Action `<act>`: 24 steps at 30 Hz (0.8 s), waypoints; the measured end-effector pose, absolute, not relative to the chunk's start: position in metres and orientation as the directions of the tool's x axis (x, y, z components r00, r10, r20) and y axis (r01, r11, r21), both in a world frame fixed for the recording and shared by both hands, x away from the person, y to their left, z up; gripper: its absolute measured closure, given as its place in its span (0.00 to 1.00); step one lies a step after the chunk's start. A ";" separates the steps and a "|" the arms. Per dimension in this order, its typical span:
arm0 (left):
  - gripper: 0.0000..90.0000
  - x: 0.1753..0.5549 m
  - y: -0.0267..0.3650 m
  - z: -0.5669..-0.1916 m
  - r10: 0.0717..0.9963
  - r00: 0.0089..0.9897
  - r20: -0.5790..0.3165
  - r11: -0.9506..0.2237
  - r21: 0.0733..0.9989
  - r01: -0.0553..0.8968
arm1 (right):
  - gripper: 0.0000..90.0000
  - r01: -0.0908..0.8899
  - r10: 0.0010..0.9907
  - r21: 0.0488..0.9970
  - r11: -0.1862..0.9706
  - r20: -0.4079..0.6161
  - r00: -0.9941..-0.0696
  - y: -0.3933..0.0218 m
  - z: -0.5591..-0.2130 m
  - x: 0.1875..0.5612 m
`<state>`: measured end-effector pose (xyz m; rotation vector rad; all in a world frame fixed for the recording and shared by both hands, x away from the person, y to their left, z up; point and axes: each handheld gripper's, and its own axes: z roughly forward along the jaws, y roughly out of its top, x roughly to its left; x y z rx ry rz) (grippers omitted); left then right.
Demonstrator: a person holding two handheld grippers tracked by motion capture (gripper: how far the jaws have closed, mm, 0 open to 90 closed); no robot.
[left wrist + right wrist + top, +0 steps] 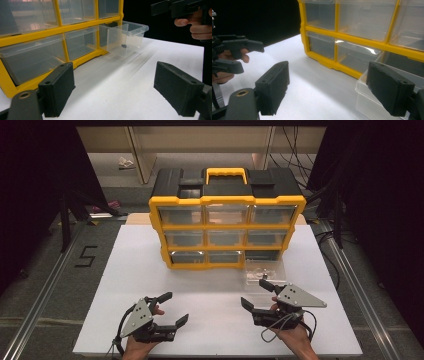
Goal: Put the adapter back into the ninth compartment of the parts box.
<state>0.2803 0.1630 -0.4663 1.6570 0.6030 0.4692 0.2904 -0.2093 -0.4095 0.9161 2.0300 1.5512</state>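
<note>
Clear plastic is what I have to deal with: one small drawer (265,271) sits out on the white bench (130,270), just in front of the bottom right slot of the yellow organizer (227,231). I think the drawer is very light and stiff, but smooth and slippery, and its thin walls could bend or crack if I squeeze hard. I would take hold of one side wall or the front lip and pinch gently. In the left gripper view I see a tiny dark thing (123,46) inside the drawer; I cannot tell what it is. I count nine slots in the organizer, three rows of three. Eight clear drawers are in place, and the one slot at the bottom right looks empty. My right gripper (260,296) is near the drawer, its far finger close to the drawer's near edge, and its fingers are wide apart with nothing between them. My left gripper (172,307) hovers over the bare bench, well apart from the drawer, and its fingers are wide apart too, holding nothing. I count two grippers, one black carry case top with one yellow handle (226,171), and one bench.
</note>
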 end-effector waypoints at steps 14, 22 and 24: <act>0.18 0.280 0.163 -0.466 0.622 0.783 -0.028 -0.114 0.986 0.126 | 0.21 0.237 0.729 0.959 0.153 0.052 -0.683 -0.214 -0.414 0.286; 0.18 0.280 0.163 -0.466 0.621 0.783 -0.031 -0.111 0.986 0.127 | 0.20 0.237 0.736 0.960 0.150 0.052 -0.675 -0.218 -0.420 0.283; 0.18 0.280 0.163 -0.466 0.621 0.783 -0.031 -0.111 0.986 0.127 | 0.20 0.240 0.736 0.960 0.147 0.056 -0.675 -0.219 -0.420 0.283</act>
